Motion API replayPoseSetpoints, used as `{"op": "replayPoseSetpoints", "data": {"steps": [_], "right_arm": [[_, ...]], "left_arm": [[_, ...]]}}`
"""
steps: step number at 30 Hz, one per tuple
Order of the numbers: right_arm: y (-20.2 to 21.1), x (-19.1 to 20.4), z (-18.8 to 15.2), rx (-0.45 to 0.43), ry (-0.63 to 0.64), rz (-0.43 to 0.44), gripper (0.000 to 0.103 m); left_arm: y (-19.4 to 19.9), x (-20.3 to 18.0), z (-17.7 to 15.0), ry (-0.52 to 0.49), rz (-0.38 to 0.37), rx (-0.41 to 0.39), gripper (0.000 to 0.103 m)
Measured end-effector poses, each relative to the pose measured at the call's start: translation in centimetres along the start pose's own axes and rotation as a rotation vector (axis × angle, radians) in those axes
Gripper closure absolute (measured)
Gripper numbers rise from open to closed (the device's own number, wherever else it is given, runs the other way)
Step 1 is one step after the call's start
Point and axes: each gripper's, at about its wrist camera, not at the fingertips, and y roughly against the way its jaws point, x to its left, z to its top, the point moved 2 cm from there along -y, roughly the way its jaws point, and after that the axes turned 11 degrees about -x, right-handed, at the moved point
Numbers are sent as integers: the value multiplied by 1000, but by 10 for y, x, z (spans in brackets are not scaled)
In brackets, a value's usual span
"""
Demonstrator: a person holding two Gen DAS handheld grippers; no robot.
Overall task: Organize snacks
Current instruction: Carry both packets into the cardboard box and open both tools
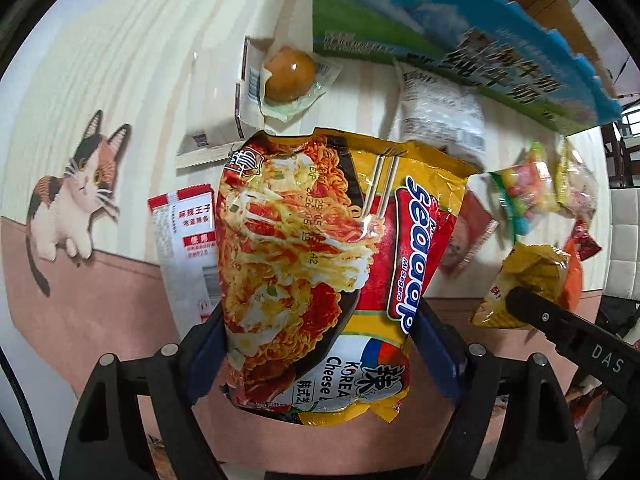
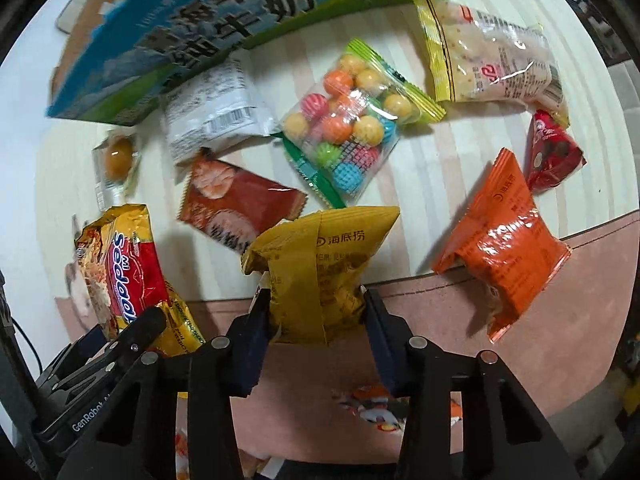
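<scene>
Table mat (image 1: 120,80): pale striped surface with a pink band along the near edge; a printed cat (image 1: 76,196) sits at the left of the left wrist view.
Milk carton (image 2: 192,36): large blue and green box across the upper left of the right wrist view, upper right of the left wrist view; its lower edge overlaps a white packet (image 2: 216,112).
Noodle packet (image 1: 320,264): yellow and red bag, centre of the left wrist view, lifted clear of the mat and filling most of the frame.
Left gripper (image 1: 320,356): both blue pads pressed against the sides of the noodle packet, pinching it near its lower end.
Yellow snack bag (image 2: 320,272): centre of the right wrist view, upright, back seam facing the camera.
Right gripper (image 2: 316,332): pads closed on the lower part of the yellow snack bag, one on each side.
Orange snack bag (image 2: 500,252): right of centre in the right wrist view, lying across the edge of the pink band.
Pale cracker bag (image 2: 492,56): upper right, flat on the mat.
Candy ball bag (image 2: 352,124): clear pouch of coloured balls, upper centre, just beside the white packet.
Red shrimp packet (image 2: 236,200): left of centre, below the white packet.
Dark red packet (image 2: 552,152): right edge, near the orange snack bag.
Red and white sachet (image 1: 188,248): left of the noodle packet, partly hidden behind it.
Packed egg (image 1: 290,74): upper centre of the left wrist view, resting on a small white box (image 1: 250,84).
</scene>
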Motion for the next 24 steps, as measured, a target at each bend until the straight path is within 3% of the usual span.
{"op": "replayPoseSetpoints", "data": {"steps": [8,15,19,24], "right_arm": [[79,-7,18,-74,70,102,56],[152,-2,70,-170,118,171,56],[173,11,116,-226,144,197,56],[173,25,177,-270,195,152,56]], "left_arm": [[97,-26,2,10,-46,-141,19],[179,-67,56,-21,-120,-280,19],[197,-89,95,-37,-137,-313,19],[168,-100,165,-22,-143,-295,19]]}}
